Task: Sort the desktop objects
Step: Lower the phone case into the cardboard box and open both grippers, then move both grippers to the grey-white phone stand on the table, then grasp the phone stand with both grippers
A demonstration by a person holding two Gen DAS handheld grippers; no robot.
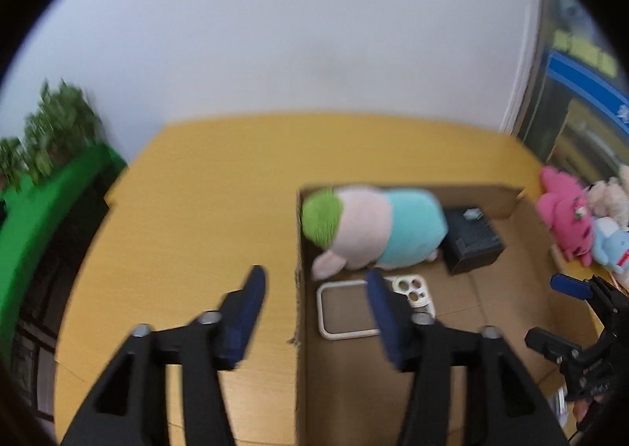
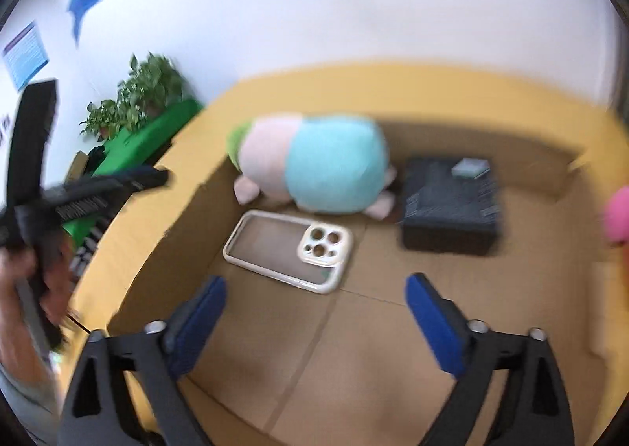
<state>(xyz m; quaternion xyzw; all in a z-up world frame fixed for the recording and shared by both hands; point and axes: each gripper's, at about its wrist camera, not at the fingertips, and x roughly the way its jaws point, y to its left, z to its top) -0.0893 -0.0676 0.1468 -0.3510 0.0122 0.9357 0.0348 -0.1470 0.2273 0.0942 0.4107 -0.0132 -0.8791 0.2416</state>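
Both my grippers stand empty: left gripper (image 1: pixel 314 284) with jaws apart, right gripper (image 2: pixel 316 290) spread wide. The plush toy (image 2: pixel 314 163), phone case (image 2: pixel 289 245) and black box (image 2: pixel 450 206) lie in the cardboard box (image 2: pixel 157 249), grouped there as sorted, I judge (more plush toys (image 1: pixel 570 218) wait outside).

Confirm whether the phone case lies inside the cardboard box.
Yes, the phone case lies flat on the floor of the cardboard box, in front of the plush toy.
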